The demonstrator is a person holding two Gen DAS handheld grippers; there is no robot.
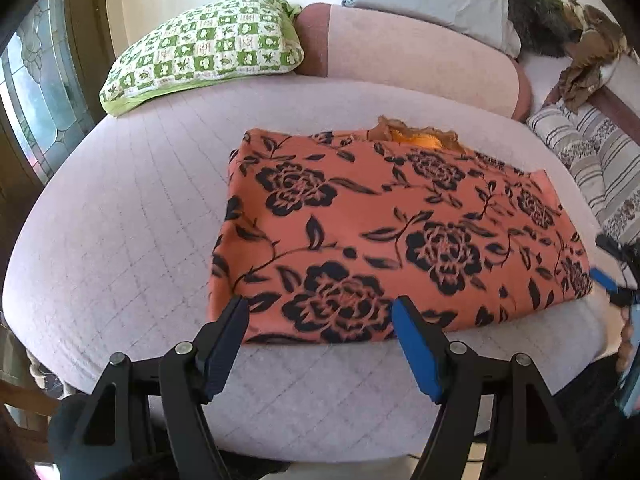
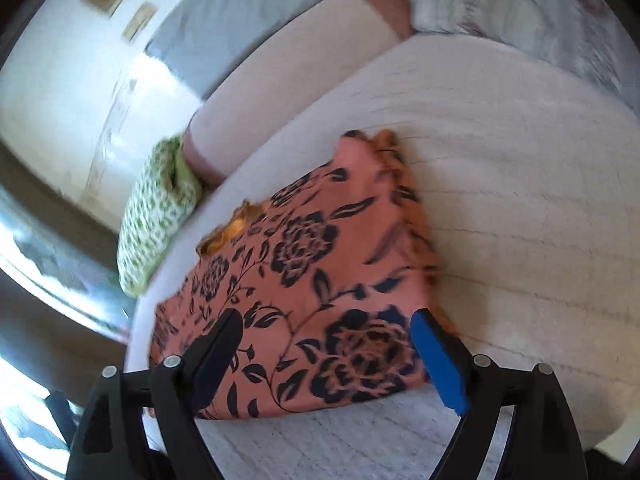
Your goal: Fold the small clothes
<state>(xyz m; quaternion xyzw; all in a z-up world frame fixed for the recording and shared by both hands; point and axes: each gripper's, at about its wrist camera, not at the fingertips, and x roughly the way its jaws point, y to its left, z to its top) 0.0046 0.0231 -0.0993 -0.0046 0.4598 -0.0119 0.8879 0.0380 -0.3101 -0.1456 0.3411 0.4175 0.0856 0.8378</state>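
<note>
Folded orange floral garment (image 1: 400, 232) is seen lying flat on the quilted bed (image 1: 120, 240), centre frame. Left gripper (image 1: 320, 312) and right gripper (image 2: 326, 330) are held wide apart over its near edge, nothing grasped.

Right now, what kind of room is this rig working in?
Most likely a bedroom at home. The folded orange cloth with black flowers lies on a pale quilted mattress, with a green-and-white checked pillow and a pink bolster cushion behind it.

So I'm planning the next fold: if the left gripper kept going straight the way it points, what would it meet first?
Most likely the near edge of the folded orange floral garment lying on the bed. The left gripper is open, nothing between its fingers, and the cloth's hem sits right at the fingertips; depth is hard to judge.
</note>
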